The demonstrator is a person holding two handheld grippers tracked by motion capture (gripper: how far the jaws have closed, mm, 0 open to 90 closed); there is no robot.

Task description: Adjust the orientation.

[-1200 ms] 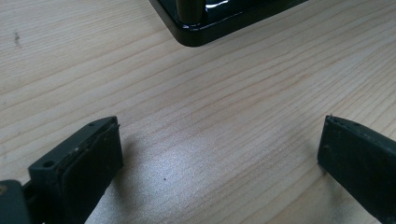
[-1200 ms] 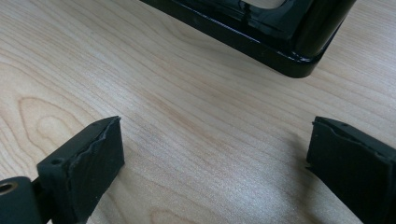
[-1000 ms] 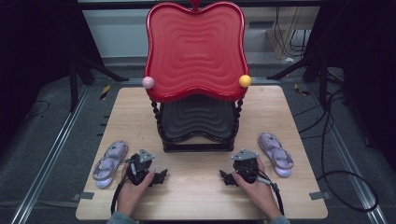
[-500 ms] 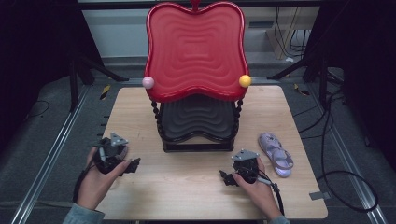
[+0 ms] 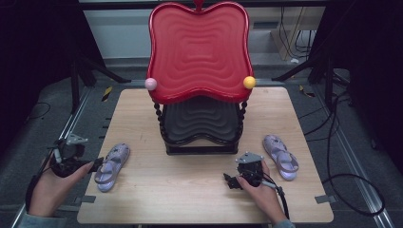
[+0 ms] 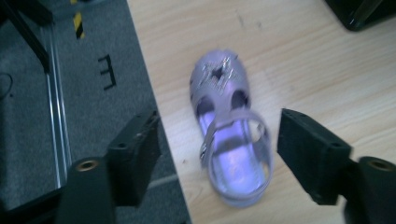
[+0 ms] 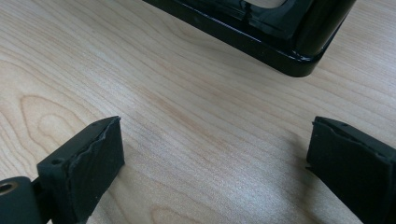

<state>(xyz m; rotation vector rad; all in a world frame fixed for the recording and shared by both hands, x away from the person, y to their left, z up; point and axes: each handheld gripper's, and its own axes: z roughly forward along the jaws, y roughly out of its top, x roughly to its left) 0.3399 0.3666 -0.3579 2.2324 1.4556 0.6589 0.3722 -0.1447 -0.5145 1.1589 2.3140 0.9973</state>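
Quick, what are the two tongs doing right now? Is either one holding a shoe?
Left tongs: open, jaws just been closing, either side of the left purple sandal, not gripping it.
Right tongs: open, holding nothing, over the table.

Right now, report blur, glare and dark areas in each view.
Left gripper view: the lilac plastic sandal is motion-blurred. Right gripper view: sharp wood grain, glare streaks on the glossy black stand base. High view: evenly lit pale wooden table, surroundings dark.

Landmark: two-tier stand (image 5: 199,85), red tray over black tray, mid-worktop (image 5: 190,190).
Left sandal (image 5: 112,166): front-left of stand, near worktop edge.
Right sandal (image 5: 281,156): front-right of stand.
Left gripper (image 5: 97,165): just beside left sandal's heel.
Right gripper (image 5: 231,181): before stand, on worktop.
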